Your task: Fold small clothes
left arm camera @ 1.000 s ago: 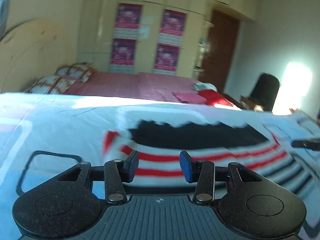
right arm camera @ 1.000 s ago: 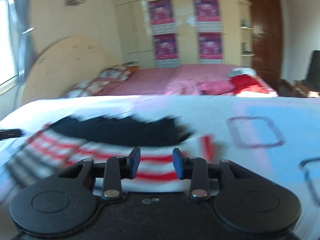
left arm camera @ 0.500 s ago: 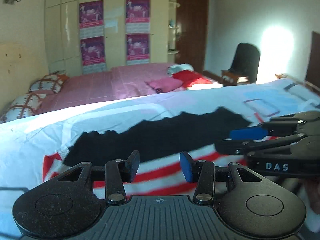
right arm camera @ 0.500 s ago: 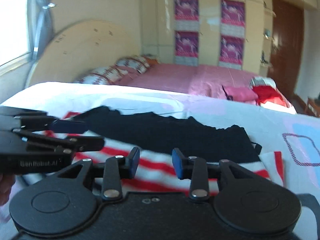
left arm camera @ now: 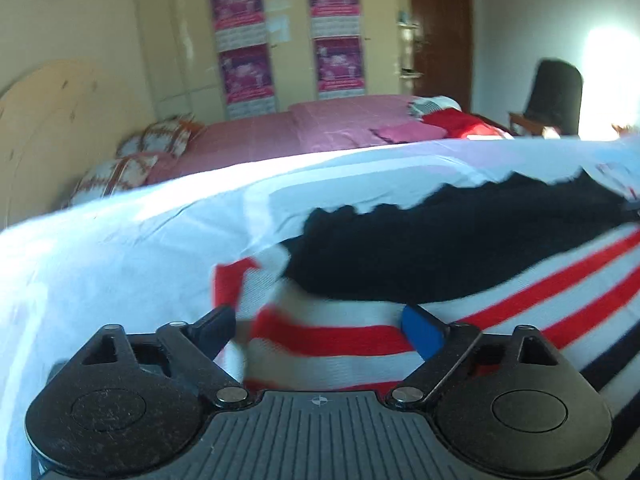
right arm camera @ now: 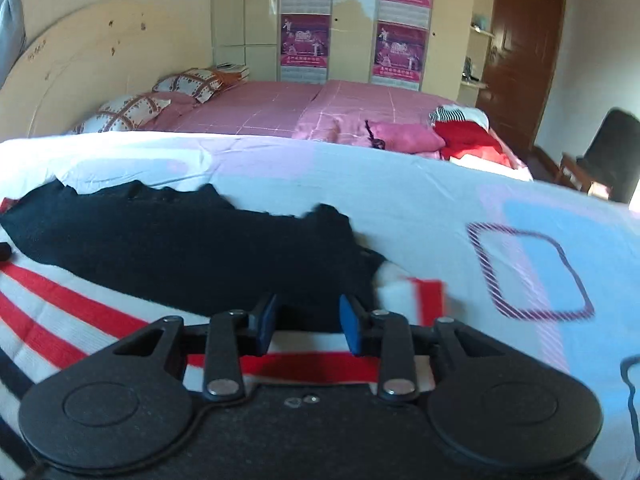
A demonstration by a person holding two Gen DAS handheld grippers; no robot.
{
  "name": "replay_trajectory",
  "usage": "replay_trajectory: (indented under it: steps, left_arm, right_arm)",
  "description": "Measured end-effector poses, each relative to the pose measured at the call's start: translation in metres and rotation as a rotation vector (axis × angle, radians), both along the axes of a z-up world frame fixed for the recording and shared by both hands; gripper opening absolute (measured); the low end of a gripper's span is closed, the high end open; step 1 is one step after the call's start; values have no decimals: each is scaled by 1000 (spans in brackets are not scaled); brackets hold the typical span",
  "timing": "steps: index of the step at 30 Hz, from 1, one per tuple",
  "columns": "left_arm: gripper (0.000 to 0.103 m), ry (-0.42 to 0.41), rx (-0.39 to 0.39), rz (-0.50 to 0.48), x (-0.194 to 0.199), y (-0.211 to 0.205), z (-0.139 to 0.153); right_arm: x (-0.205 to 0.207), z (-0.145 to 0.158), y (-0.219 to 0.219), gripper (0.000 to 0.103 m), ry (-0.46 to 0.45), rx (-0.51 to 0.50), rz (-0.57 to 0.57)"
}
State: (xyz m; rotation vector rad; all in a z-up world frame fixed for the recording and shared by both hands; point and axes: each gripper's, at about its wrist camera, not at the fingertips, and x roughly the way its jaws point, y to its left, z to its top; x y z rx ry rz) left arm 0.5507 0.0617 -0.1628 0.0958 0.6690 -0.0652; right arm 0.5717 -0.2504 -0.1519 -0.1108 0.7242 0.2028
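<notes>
Nearest the lens, the left claw (left arm camera: 316,328) is being held wide, its jaws having just been opening; a raised fold of the striped garment (left arm camera: 328,344) is lying between the fingers, and no grip on it is being made as far as the blurred cloth allows to be judged. The right claw (right arm camera: 307,320) is being kept narrow, its blue pads (right arm camera: 350,326) hovering apart over the garment's (right arm camera: 100,320) black band and red stripe, with nothing being pinched. The garment is being seen spread flat on a white sheet (right arm camera: 400,200) with blue and purple squares, its black band (left arm camera: 460,248) running across the far side and a red-edged corner (right arm camera: 430,294) lying beside the right claw. Beyond, a pink bed (right arm camera: 280,108) carrying patterned pillows (right arm camera: 128,110) and piled clothes (right arm camera: 460,136) is being viewed, with posters (right arm camera: 306,44) on cupboards behind.
</notes>
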Motion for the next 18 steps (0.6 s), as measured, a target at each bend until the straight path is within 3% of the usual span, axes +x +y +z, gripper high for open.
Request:
replay_trajectory:
  steps: [3,5,7,9,13,15,18]
  left_arm:
    - [89,-3,-26,48,-1,5,2]
    - [89,-75,-15,62,-16,-1,16]
    - [89,-140,-46,23,-31,-13,35]
    - [89,-155,-52,-83,-42,-40,44]
    - [89,-114,-37,-225,-57,-92,37]
    - [89,-85,-39,-232,-61,-102,28]
    - [89,-46,-36,-214,-71,-102,18]
  right_arm:
    - [-8,4,16,34,-25,-81,33]
    - [-20,17,20,36,-70,-22,41]
    - [-41,25,30,37,-88,27,94]
    - [-58,26,48,37,-90,44,176]
    - [-80,19,83,37,-68,52,292]
    - [-86,14,95,32,-54,34,329]
    - [-97,9,99,38,-63,-32,342]
